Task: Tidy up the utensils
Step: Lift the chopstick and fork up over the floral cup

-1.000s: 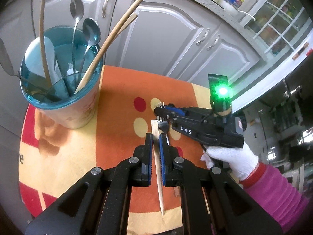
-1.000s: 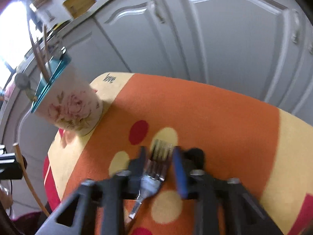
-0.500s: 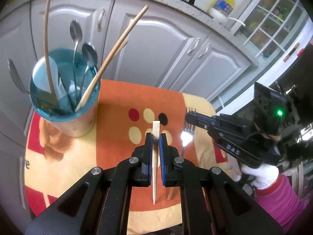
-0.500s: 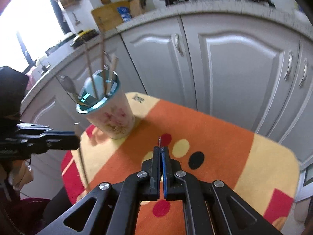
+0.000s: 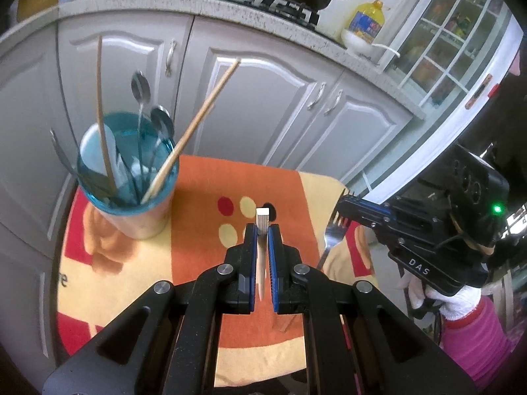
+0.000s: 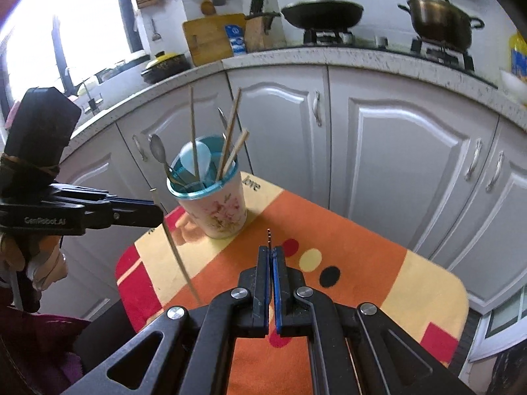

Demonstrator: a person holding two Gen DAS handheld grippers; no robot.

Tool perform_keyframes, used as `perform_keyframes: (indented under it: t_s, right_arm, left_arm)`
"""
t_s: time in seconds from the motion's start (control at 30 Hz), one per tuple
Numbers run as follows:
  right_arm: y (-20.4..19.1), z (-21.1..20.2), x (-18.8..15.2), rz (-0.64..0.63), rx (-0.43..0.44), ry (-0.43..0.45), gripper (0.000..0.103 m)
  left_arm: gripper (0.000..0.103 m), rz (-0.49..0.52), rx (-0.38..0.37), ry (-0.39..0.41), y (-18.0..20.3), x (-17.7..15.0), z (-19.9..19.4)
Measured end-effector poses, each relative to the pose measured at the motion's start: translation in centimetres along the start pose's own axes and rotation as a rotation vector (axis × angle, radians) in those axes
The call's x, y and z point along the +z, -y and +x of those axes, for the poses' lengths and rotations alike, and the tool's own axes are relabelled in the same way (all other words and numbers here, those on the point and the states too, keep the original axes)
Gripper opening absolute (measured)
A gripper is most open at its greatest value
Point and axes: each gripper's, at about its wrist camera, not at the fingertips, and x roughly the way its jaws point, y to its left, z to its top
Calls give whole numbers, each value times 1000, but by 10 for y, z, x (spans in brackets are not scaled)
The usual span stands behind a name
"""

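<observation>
Utensils: left tongs (image 5: 262, 235) clamping a chopstick (image 5: 262, 230) upright, right tongs (image 6: 271, 253) gripping a fork (image 5: 332, 233) w/ tines poking past tips; both hanging over the counter (image 6: 411, 273). Cup (image 6: 217, 210) w/ spoons & chopsticks sitting near counter's far-left corner.

Home kitchen: gas stove (image 6: 329, 38) with wok (image 6: 321, 13), pot (image 6: 439, 21), white cabinets (image 6: 405, 164)

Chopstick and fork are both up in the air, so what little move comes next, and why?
Probably carry the chopstick, clamped in the left gripper, toward the cup and drop it in. The cup already holds chopsticks and spoons. The right gripper has the fork, which could follow.
</observation>
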Motion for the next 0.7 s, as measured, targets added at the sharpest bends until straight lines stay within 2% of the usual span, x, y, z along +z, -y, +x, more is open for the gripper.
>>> perform_keyframes:
  t_s: [0.2,0.43,0.7]
  right_arm:
    - [-16,-16,26,-45,5,48,1]
    - [-42,-34,75,-109,13,129,1]
    - [-67,-25,135,-134,-7,211,1]
  left_arm:
    - [5,10,0,55,-2,16,-32]
    - [5,19,14,120,-10,45,-73]
    - [5,42,118,221,-31,89,-126]
